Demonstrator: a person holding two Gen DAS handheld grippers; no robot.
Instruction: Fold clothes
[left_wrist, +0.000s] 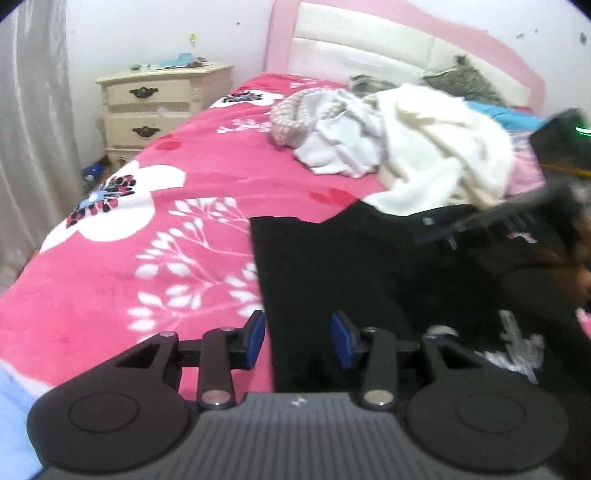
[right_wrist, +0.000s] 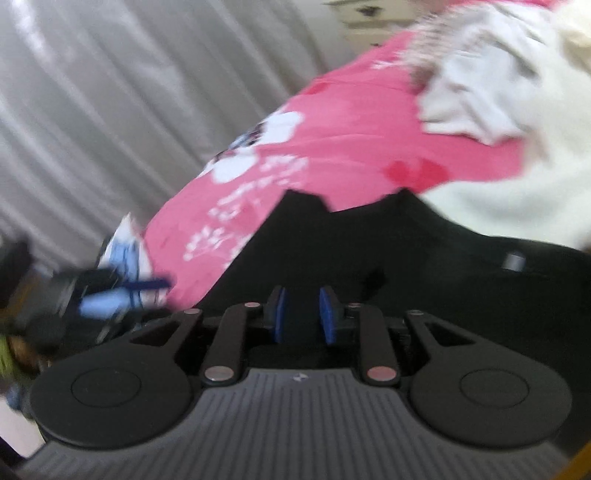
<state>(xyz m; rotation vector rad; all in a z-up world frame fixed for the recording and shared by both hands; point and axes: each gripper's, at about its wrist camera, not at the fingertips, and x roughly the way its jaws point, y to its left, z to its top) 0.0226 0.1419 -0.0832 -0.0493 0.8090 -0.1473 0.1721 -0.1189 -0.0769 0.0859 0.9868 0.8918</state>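
We see left tongs (left_wrist: 298, 339) and right tongs (right_wrist: 303, 314): matte black linkage arms, blue pads, silver pivot screws, ribbed grey housing at 6 o'clock, round black caps.

The right wrist view is smeared throughout by motion blur. The black garment (left_wrist: 369, 266) is cut off at 5 o'clock, partly covered by the cream clothes pile (left_wrist: 436, 147). Small nightstand items (left_wrist: 177, 62) cannot be identified.

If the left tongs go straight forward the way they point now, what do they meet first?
Most likely the black garment lying on the pink bedspread. The left tongs stand open right over its left edge, so a slight drift left could land on the bedspread instead.
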